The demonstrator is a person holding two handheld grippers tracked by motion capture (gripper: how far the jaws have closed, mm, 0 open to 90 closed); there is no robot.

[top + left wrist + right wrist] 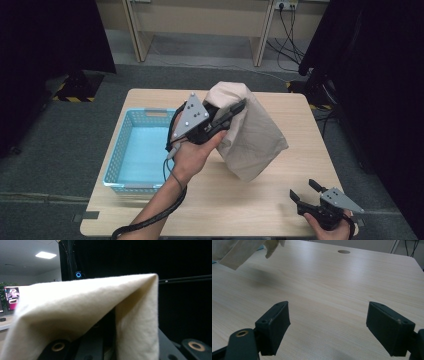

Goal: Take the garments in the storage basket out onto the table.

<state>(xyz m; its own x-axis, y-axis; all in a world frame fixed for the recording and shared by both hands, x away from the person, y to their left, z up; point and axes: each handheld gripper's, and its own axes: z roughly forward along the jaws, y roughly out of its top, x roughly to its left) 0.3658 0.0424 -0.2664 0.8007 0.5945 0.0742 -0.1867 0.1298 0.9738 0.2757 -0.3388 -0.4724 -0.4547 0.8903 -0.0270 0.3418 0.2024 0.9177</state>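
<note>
A person's left gripper [235, 111] is clamped on a beige cloth [252, 132], holding it lifted above the wooden table [280, 200]; the fabric drapes over the jaws and hangs down beyond and below them, its lower corner close to the tabletop. In the left gripper view, the cloth [82, 307] folds over the jaws like a tent, covering them almost entirely. A light blue perforated basket [131, 150] sits just beside and below the left hand [192, 155], on the side away from the cloth. The right gripper [306, 192] rests low at the near corner of the table, well apart from the cloth, jaws spread wide with nothing between them; ahead of it, a hanging edge of the cloth [234, 252] shows at the far upper left.
</note>
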